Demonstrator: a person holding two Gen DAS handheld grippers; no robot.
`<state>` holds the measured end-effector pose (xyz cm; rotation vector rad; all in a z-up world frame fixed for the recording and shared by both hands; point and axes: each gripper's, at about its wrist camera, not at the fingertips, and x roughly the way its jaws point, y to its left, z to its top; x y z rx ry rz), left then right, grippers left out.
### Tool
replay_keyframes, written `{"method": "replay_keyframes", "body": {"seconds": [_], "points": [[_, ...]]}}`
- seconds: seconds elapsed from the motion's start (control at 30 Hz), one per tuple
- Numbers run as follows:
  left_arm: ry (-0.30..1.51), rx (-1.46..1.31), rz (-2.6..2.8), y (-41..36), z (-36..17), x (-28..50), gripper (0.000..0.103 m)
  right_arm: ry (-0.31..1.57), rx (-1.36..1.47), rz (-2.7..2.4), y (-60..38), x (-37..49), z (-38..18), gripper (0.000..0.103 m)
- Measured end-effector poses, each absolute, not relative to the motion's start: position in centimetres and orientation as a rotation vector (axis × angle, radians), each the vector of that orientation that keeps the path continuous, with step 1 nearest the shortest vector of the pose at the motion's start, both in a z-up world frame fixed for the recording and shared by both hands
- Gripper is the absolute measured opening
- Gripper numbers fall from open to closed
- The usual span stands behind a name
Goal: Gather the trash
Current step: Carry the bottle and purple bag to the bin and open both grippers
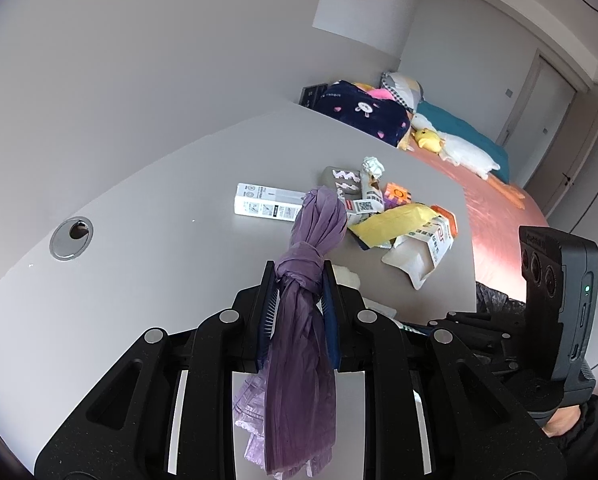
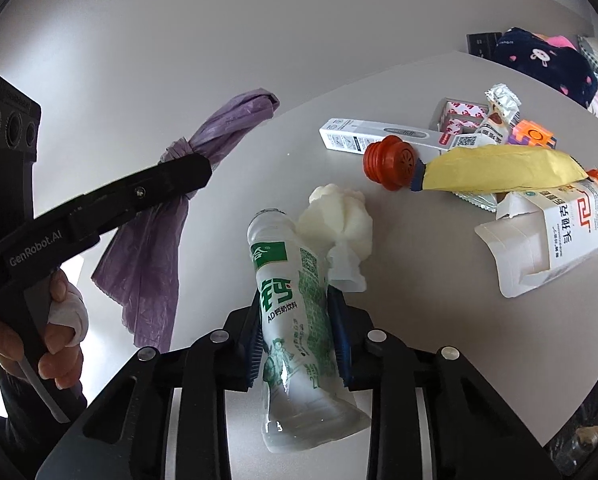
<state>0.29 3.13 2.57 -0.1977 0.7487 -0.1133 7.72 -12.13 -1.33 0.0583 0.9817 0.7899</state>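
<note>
- My left gripper (image 1: 299, 280) is pinching the knotted purple trash bag (image 1: 303, 320) just above the table (image 1: 139, 220).
- My right gripper (image 2: 299, 300) is clamped on the white drink bottle (image 2: 295, 320), near the trash pile (image 2: 519, 200).

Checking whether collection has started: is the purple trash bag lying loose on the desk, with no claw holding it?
No: the left claw is clamped on the knotted purple trash bag, which hangs between its fingers above the desk.
</note>
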Motion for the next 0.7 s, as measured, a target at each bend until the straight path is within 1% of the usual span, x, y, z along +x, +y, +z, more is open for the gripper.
{"method": "replay_keyframes", "body": {"seconds": [0.33,0.7], "points": [[0.718,-0.141,-0.182,-1.1,4.7,-0.3,0.021,0.865,0.141,0.745,-17.1,4.7,2.8,0.03],[0.736,-0.126,-0.322,-7.3,4.6,0.6,0.021,0.8,0.171,0.598,-24.3,2.3,4.7,0.03]]}}
